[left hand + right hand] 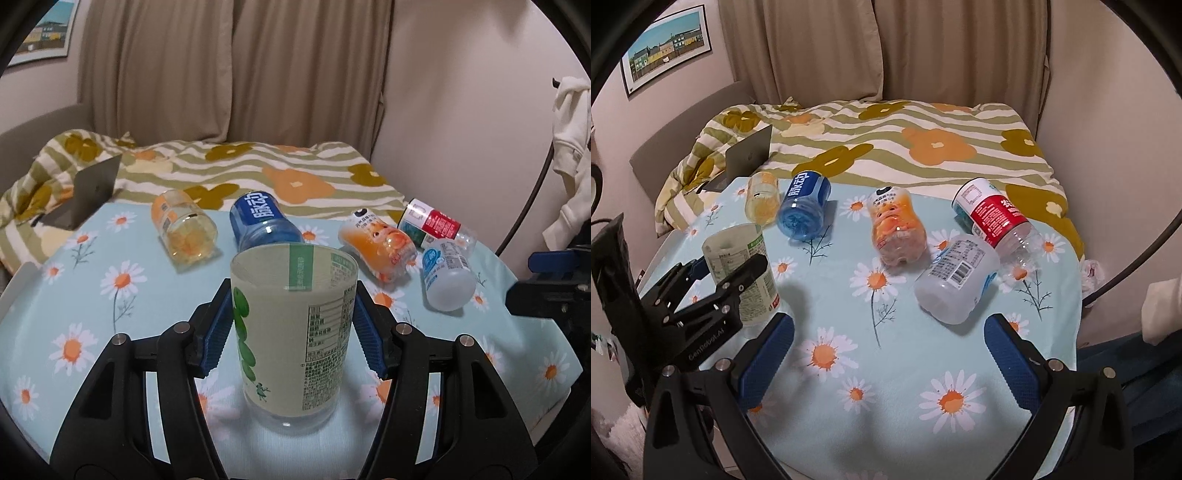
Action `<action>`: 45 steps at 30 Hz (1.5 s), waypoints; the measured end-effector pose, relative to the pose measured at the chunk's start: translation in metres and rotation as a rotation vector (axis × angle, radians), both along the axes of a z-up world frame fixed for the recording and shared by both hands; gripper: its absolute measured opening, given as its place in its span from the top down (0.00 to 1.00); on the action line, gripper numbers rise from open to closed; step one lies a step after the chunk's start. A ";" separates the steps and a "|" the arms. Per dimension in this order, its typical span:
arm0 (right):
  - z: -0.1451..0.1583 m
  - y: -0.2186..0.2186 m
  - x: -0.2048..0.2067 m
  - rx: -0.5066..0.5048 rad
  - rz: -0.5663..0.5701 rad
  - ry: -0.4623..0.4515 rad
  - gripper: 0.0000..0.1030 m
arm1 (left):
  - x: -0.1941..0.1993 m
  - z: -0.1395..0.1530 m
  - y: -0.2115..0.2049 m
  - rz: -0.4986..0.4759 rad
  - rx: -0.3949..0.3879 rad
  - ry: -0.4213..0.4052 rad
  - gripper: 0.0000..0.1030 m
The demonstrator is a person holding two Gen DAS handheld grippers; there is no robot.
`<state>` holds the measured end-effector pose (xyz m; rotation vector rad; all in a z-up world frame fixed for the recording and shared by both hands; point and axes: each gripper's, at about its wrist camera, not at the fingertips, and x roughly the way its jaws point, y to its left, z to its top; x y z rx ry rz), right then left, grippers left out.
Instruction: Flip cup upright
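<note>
nearest, the left gripper (293, 321) has its blue pads (218, 332) pressed against both sides of the pale green-labelled cup (295, 332), which stands mouth up on the daisy tablecloth (92, 314). i'd guess the hold is there to steady it, or it's about to let go. the right gripper (890, 358) hangs spread and empty over bare cloth, kept out of the way. further back the orange bottle (895, 232), blue bottle (803, 205) and the others lie on their sides, probably waiting their turn.
</note>
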<state>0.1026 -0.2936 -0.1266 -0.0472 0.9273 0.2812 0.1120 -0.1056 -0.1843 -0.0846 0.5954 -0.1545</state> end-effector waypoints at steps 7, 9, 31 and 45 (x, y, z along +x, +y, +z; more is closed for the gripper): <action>0.003 0.000 -0.007 0.025 -0.001 0.002 0.00 | -0.018 0.004 -0.009 -0.028 0.068 0.063 0.36; 0.004 0.000 -0.008 0.032 -0.003 0.001 0.00 | -0.019 0.005 -0.012 -0.034 0.084 0.084 0.36; 0.042 0.001 -0.040 0.069 -0.060 -0.080 0.00 | -0.031 0.056 -0.005 -0.033 0.132 0.142 0.00; 0.118 0.023 -0.080 0.055 -0.179 -0.116 0.00 | -0.070 0.147 0.038 0.007 0.194 0.256 0.00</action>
